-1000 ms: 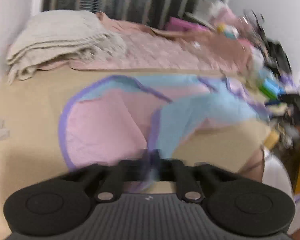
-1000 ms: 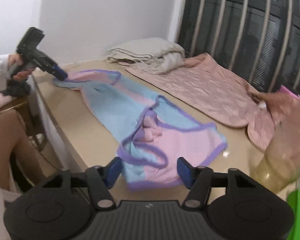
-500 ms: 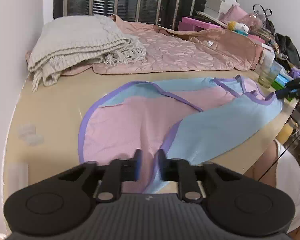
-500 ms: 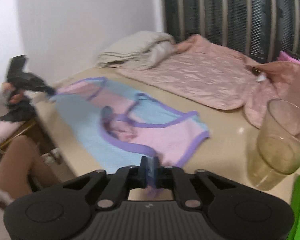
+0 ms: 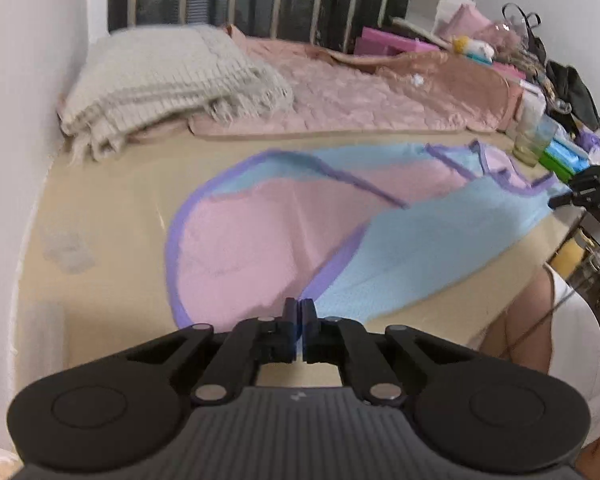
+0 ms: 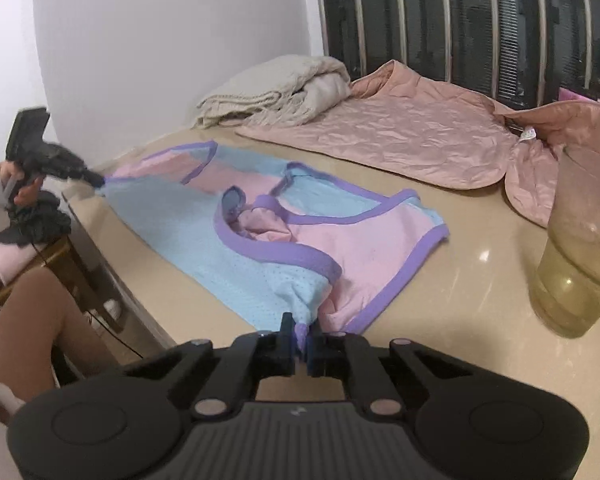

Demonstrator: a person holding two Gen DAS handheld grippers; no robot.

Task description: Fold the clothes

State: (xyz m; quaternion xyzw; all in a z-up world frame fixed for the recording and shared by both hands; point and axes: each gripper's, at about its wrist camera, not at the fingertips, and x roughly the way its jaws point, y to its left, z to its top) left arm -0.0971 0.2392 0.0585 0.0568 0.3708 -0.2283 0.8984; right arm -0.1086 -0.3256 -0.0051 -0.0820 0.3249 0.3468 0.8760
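White walls (image 6: 148,40) and a dark window with pale vertical bars (image 6: 480,20) are closing in a beige tabletop (image 6: 472,292) that is filling most of both views. Along its far side a quilted pink jacket (image 6: 400,136) is lying spread out, with a folded grey knitted blanket (image 6: 276,96) sitting at its wall end. On the near part of the table a pink and blue mesh vest with purple trim (image 6: 240,240) is lying stretched lengthwise, its front edge running close to the table's edge. A clear plastic cup of yellowish liquid (image 6: 580,264) is standing beside the vest's strap end, apart from it. Boxes and bags (image 5: 500,52) are crowding the far corner in the left wrist view.

At the strap end, the right gripper (image 6: 300,336) is pointing downward, its jaws having just been closing, and is clenching a bunched fold of purple trim. At the hem end, the left gripper (image 5: 299,316) is angling down likewise, jaws having just been closing, pinching the vest's purple hem. A hand (image 6: 20,188) is gripping its handle.
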